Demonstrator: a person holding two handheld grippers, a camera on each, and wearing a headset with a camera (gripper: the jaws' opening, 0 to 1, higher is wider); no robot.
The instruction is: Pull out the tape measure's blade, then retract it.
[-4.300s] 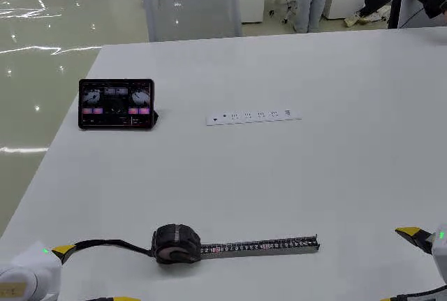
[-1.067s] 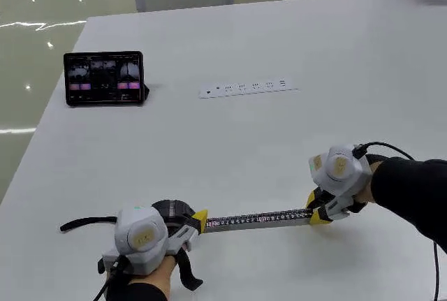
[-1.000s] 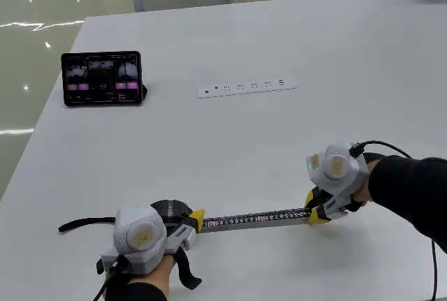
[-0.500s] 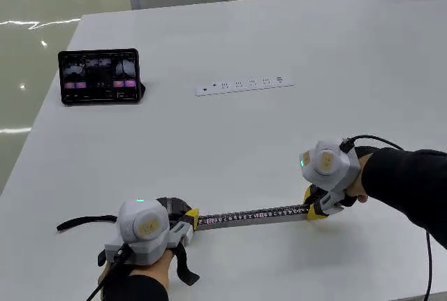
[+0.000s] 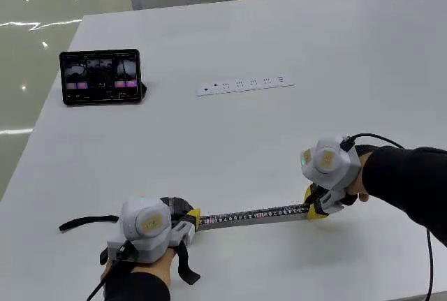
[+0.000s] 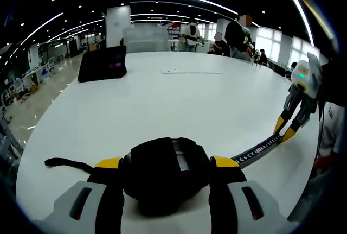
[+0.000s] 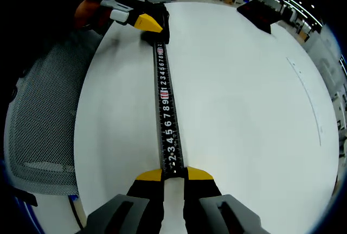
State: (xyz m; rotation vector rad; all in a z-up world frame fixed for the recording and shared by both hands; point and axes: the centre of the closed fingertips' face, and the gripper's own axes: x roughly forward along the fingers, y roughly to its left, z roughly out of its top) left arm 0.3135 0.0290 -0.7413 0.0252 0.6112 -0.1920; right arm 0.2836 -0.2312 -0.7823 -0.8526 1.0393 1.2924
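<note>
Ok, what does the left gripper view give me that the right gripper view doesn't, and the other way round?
Left gripper view: a close look at the black case seated between the left gripper's jaws, and its strap lying on the white table. Right gripper view: the blade's printed numbers, readable, its tip clamped in the right gripper, plus a mesh chair beside the table edge. Both: the blade stretched flat across the table, with the opposite gripper at its far end.
</note>
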